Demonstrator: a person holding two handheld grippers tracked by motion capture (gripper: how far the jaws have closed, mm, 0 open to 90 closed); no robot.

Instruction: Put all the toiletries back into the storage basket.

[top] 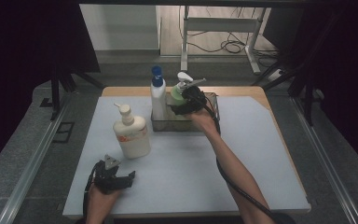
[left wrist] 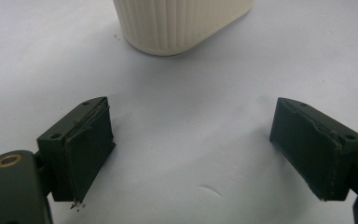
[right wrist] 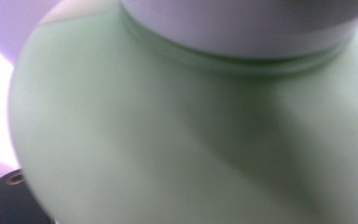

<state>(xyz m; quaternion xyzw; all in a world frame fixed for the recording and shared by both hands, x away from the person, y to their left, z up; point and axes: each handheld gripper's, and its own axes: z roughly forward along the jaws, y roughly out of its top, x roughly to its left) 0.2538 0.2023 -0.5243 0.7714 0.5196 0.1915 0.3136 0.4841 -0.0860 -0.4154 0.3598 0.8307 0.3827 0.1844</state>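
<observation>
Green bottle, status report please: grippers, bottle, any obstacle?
Right gripper at green bottle in basket; grip unclear. Left gripper open, resting. Blue-capped bottle stands close beside.

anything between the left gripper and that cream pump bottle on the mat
Nothing visible. The left gripper has its jaws open, aimed at the cream pump bottle, with bare mat between them.
</observation>
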